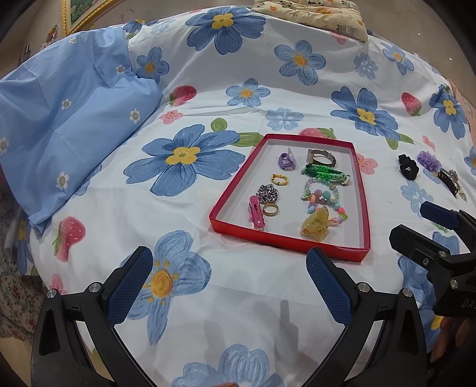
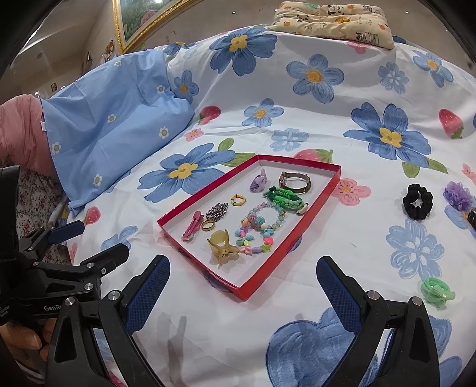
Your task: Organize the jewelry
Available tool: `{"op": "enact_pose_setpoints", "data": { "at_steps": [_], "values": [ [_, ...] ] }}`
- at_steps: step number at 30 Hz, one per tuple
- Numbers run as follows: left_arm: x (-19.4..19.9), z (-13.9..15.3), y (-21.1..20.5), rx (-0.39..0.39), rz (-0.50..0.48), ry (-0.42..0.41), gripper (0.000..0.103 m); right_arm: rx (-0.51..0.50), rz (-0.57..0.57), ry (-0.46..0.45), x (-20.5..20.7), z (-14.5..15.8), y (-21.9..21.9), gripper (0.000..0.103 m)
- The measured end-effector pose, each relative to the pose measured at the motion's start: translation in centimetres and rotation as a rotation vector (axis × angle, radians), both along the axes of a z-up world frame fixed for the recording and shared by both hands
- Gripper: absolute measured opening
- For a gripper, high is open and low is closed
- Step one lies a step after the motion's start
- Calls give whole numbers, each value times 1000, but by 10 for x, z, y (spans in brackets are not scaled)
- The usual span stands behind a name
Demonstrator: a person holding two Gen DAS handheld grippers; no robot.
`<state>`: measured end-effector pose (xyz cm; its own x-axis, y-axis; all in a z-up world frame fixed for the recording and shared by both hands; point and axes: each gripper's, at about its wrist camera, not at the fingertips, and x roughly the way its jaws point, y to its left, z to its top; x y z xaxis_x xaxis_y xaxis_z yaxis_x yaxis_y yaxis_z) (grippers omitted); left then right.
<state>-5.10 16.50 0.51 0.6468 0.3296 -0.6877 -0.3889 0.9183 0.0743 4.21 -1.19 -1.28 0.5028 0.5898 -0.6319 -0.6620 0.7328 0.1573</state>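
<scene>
A shallow red tray [image 1: 285,242] [image 2: 202,265] lies on the floral bedsheet. It holds a watch [image 1: 321,157], a green braided bracelet [image 1: 324,175], a bead bracelet [image 2: 261,226], a yellow claw clip [image 2: 221,248], a pink hair clip [image 1: 255,212], a gold ring [image 1: 270,209] and other small pieces. To the right of the tray, on the sheet, lie a black scrunchie [image 2: 418,201], a purple scrunchie [image 2: 458,196], a dark clip [image 1: 450,180] and a green hair tie [image 2: 437,290]. My left gripper [image 1: 230,279] is open near the tray's front left. My right gripper [image 2: 244,288] is open at its front right, holding nothing.
A light blue pillow [image 1: 68,119] rests at the left of the bed. A panda-print cushion [image 2: 333,20] sits at the far edge, and a gold picture frame [image 2: 131,26] stands behind. A hand [image 2: 20,339] holds the left gripper's handle.
</scene>
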Motion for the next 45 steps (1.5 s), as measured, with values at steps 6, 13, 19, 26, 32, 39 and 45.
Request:
{"op": "enact_pose_setpoints", "data": {
  "at_steps": [6,13,19,26,32,39,45],
  "values": [
    [0,0,-1,1,0,0,103,0,0,3,0,-1,1,100],
    [0,0,-1,2,0,0,103,1,0,3,0,-1,0,100],
    [2,-1,2,1,-4,4,103,0,1,8,0,-1,2,100],
    [4,-2,2,3,-7,4,103,1,0,7,0,-1,2,100],
    [4,-2,0,1,-7,6,103,0,0,7,1,-1,2,100],
    [7,-2,-2,5,-11,7,103,0,0,8,1,-1,1,100],
    [10,-3,-4,5,-11,11,103,1,-1,8,2,-2,2,100]
  ]
}}
